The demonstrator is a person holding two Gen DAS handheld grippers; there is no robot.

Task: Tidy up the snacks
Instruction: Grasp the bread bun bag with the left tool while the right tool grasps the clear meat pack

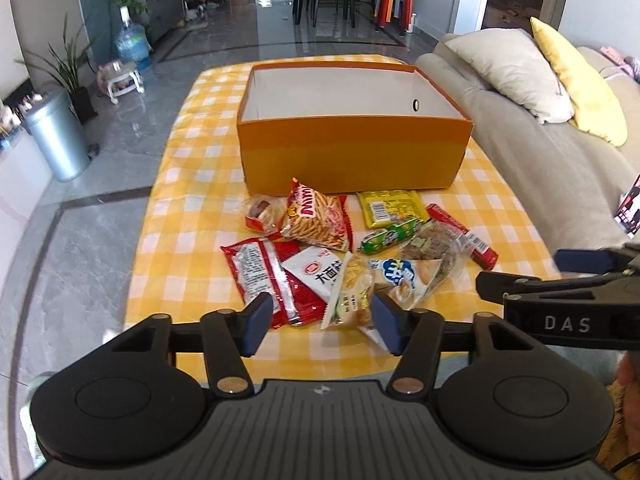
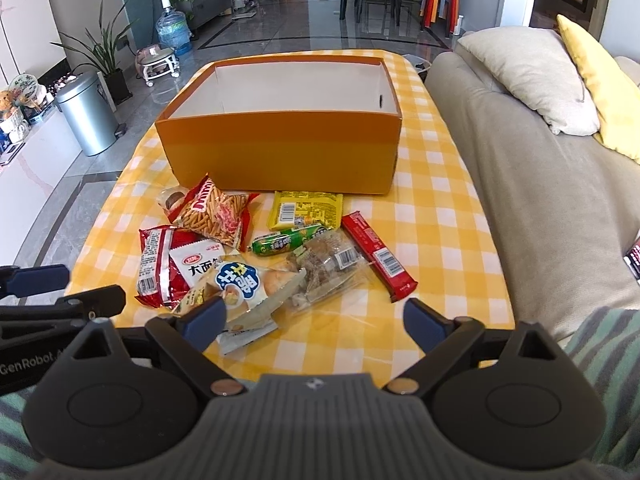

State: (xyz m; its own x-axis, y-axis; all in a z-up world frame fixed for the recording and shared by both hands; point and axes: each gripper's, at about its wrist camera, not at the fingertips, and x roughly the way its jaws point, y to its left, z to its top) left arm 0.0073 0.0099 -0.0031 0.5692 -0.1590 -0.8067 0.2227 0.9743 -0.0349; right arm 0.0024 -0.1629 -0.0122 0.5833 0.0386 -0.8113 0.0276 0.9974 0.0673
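1. Left claw (image 1: pixel 322 322): jaws apart, nothing held, low centre of its frame, above the near edge of the snack pile (image 1: pixel 344 248).
2. Right claw (image 2: pixel 316 326): jaws spread wide, nothing held, low centre of its frame; its left pad sits over the blue-white bag (image 2: pixel 240 286).
3. Snacks lie heaped mid-frame on the checked counter (image 2: pixel 440 200), several overlapping. The red bar (image 2: pixel 378 256) lies at the right of the pile, clear of overlap.
4. The orange box (image 1: pixel 352 152) stands beyond the pile, open-topped; nothing shows inside.
5. Judgement: no item is gripped yet. Take a top or outlying packet first, such as the bar, closing across its narrow width; pulling a buried packet risks dragging its neighbours.
6. Not verifiable: the box floor is hidden behind its near wall; lower packets are part-covered; labels are largely unreadable; the counter's near edge is cut off by the claw bodies.
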